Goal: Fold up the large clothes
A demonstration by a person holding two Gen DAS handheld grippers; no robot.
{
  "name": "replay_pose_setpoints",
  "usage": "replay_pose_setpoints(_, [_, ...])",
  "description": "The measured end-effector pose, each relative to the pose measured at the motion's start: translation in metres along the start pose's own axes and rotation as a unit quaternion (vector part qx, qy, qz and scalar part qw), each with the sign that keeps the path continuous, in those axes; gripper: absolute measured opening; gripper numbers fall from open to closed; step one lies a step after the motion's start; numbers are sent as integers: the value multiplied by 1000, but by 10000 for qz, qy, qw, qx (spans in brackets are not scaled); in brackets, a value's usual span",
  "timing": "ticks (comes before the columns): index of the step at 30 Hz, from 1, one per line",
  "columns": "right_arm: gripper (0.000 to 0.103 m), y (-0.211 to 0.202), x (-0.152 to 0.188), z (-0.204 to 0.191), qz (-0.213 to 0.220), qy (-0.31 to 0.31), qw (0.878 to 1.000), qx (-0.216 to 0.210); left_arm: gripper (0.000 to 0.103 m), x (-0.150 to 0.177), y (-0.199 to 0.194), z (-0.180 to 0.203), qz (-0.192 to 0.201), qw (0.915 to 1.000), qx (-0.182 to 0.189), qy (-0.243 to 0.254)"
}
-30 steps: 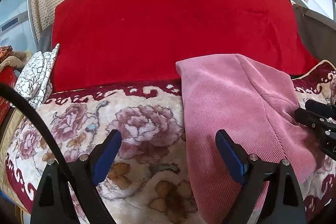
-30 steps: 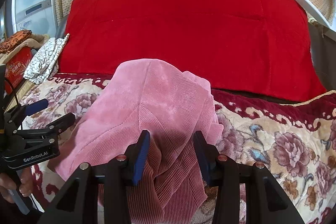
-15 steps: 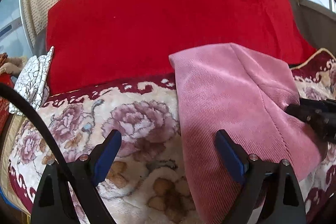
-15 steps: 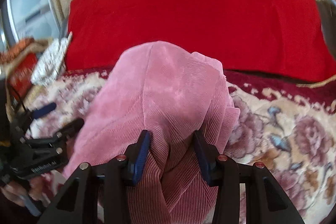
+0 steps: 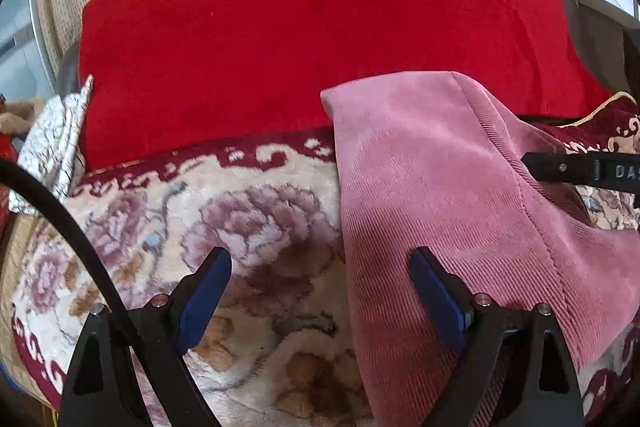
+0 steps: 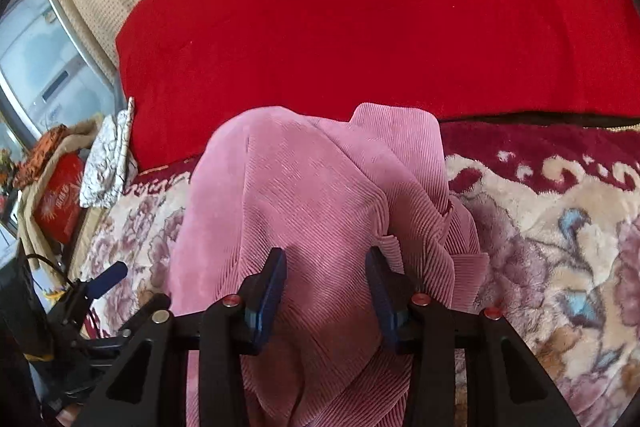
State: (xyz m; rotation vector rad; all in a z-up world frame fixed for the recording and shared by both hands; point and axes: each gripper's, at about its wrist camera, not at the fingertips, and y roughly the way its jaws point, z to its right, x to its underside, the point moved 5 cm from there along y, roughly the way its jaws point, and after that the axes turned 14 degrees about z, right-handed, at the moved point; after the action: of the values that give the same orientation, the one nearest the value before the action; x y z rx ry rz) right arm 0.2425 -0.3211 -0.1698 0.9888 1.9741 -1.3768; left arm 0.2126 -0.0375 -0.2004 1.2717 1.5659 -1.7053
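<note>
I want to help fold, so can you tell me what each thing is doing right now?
pink corduroy garment: bunched up, partly lifted off the blanket, not folded flat.
right gripper: fingers shut on the pink cloth.
left gripper: fingers wide open, holding nothing, beside the garment's edge.
floral blanket: spread out flat under the garment.
red quilt: laid out behind.
white patterned cloth: folded, at the left.

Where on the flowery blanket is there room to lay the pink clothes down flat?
Bare floral blanket lies left of the pink garment, below the red quilt, under the open left gripper. More shows right of the garment. The middle is crowded by bunched cloth and the right gripper.
</note>
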Motion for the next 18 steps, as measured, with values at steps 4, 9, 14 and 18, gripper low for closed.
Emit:
replay_pose_setpoints(4, [45,-28,-6,-8,277,-42,9995,-148,91,-3,-13,1,126,9998,77,-102])
replay_pose_setpoints(9, [44,-64,8,-21,229,-301,9988,-304,91,-4,-27,2,316,9995,48,65])
replay_pose_setpoints(14, [45,-65,29,-27,-84,-457,9987,-207,91,1,-29,2,265,9996,80,53])
replay_pose_setpoints(18, [45,-48,39,-18,-278,-261,9992,-120,91,4,-30,2,252,9996,62,114])
